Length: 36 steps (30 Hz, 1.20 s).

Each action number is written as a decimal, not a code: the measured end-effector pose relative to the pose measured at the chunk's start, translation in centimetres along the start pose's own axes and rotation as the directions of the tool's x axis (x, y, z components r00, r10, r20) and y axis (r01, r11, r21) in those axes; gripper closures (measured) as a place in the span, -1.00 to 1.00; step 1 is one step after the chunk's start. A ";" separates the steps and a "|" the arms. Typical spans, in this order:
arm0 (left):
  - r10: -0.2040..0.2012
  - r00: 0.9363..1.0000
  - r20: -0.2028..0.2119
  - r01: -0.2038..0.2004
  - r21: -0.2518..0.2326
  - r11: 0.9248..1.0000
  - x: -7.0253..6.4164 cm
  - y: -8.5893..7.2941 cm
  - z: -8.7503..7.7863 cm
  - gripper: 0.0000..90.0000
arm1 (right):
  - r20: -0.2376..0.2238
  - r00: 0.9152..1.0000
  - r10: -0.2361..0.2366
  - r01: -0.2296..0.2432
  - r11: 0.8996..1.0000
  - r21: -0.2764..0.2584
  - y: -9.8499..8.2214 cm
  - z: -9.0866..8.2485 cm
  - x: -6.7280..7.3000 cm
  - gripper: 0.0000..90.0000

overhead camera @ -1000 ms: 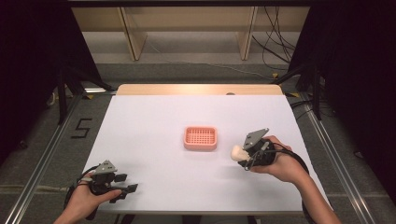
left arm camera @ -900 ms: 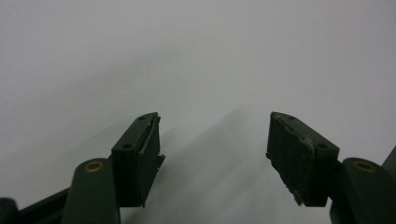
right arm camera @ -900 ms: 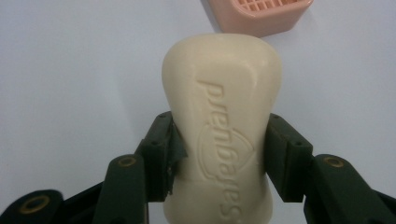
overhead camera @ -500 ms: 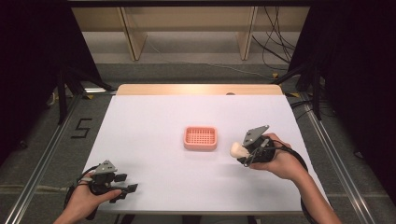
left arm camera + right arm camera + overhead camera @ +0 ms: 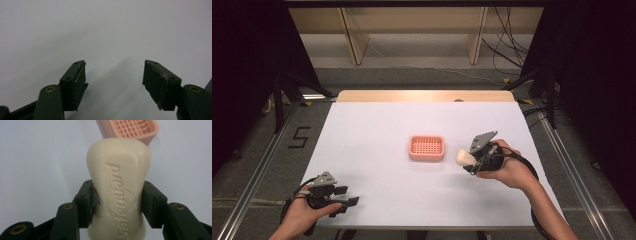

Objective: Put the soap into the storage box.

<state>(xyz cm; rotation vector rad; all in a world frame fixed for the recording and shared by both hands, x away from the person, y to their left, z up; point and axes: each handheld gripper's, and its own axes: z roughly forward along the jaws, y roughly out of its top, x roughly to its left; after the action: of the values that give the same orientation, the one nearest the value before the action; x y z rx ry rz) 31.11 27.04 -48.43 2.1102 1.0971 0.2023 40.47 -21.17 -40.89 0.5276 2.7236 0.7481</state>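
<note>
White and bare, the worktop (image 5: 377,145) stretches ahead of me, with grey floor, a wooden shelf frame (image 5: 412,30) and loose cables (image 5: 507,55) beyond its far edge. Near the middle sits a small pink plastic soap dish with a grid floor (image 5: 427,148).

From above, my right tongs (image 5: 468,159) hang just to the right of that dish, a pale lump at their tip. My right gripper view shows what the lump is: a cream-coloured bar of soap with raised lettering (image 5: 119,187), clamped between both jaws at its narrow waist and sticking out past them toward the pink dish (image 5: 132,130), whose corner peeks over the top of the bar. Bar and dish are near each other but not touching in the high view.

My left tongs (image 5: 343,199) are low at the near left corner of the worktop, well apart from the dish. From above I cannot judge their gap; my left gripper view settles it, the left tongs (image 5: 113,82) spread wide over plain white surface.
</note>
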 end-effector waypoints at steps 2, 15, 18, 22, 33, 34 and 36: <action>-0.011 1.000 0.002 0.011 -0.010 1.000 -0.1 0.0 0.0 -0.24 | -0.004 1.000 -0.006 0.006 1.000 0.003 0.2 0.0 -0.1 0.12; -0.004 1.000 -0.005 0.004 -0.010 1.000 0.0 -0.1 -0.1 -0.24 | -0.008 1.000 -0.023 0.024 1.000 0.006 1.0 0.3 -0.4 0.12; -0.017 1.000 -0.011 0.017 -0.012 1.000 0.0 -0.1 0.0 -0.24 | -0.012 1.000 -0.020 0.020 1.000 0.010 1.2 0.4 -0.5 0.12; -0.007 1.000 -0.013 0.007 -0.008 1.000 0.0 -0.2 -0.2 -0.24 | -0.007 1.000 -0.027 0.027 1.000 0.010 1.5 0.5 -0.7 0.12; -0.012 1.000 -0.010 0.012 -0.018 1.000 0.0 -0.3 -0.3 -0.24 | -0.004 0.999 -0.031 0.031 0.999 0.014 2.4 0.6 -1.0 0.12; -0.013 1.000 -0.009 0.013 -0.018 1.000 0.0 -0.3 -0.3 -0.24 | -0.008 1.000 -0.022 0.023 1.000 0.013 2.4 0.6 -1.1 0.12; -0.013 1.000 -0.010 0.012 -0.017 1.000 0.0 -0.3 -0.3 -0.24 | -0.012 0.999 -0.043 0.043 0.999 0.014 2.5 0.6 -1.3 0.12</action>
<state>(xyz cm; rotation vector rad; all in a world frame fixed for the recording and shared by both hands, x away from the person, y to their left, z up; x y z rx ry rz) 30.77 27.29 -48.39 2.0885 1.1101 0.2159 42.52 -19.38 -39.86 0.4682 2.7443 0.7234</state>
